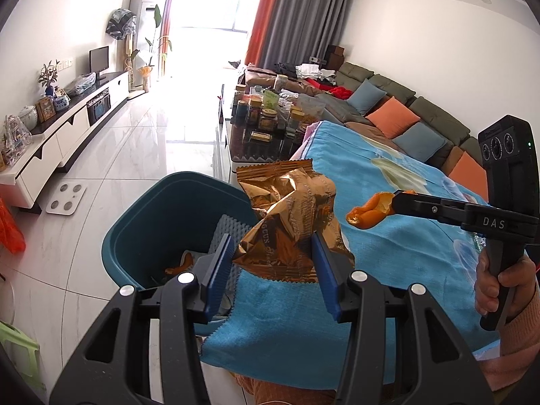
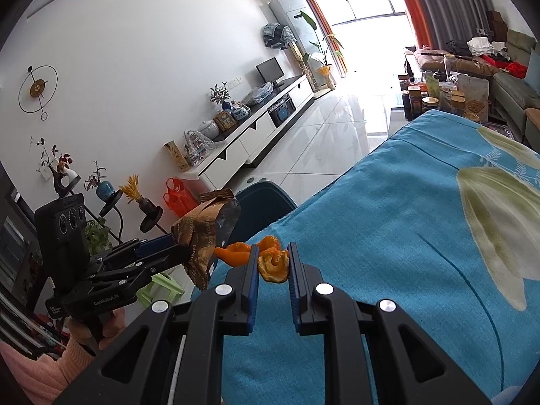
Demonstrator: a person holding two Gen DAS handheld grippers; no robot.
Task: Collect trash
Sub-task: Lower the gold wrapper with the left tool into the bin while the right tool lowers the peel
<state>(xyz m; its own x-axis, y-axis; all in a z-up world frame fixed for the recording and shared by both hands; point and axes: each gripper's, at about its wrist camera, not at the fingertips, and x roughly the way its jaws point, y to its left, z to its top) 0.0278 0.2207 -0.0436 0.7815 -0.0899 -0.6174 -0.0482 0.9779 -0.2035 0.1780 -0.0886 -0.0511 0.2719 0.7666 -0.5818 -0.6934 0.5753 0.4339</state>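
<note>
Bin: teal plastic bin (image 1: 135,233) on the tiled floor, just beside the edge of the desk; open top, no lid seen
Bin contents: an orange scrap (image 1: 180,263) low against the inner wall; a grey ribbed sheet (image 1: 224,233) leaning inside; the rest hidden behind the left gripper
Desk: covered by a blue cloth (image 1: 388,236) with a pale leaf print; cloth edge hangs over the side next to the bin
Left gripper: left gripper (image 1: 275,260) pinching a crumpled bronze foil wrapper (image 1: 290,216) between its blue pads; jaws part-way apart, pressed on the foil
Wrapper position: held in the air above the near rim of the bin and the desk edge, touching neither
Right gripper: right gripper (image 2: 273,263) nearly pressed together, pinching a curled orange peel (image 2: 273,265)
Peel position: held above the blue cloth, near the desk edge, beside the wrapper; not over the bin
Farther desk: jars with lids (image 1: 268,114) crowded on a dark glossy top; contents too small to tell
</note>
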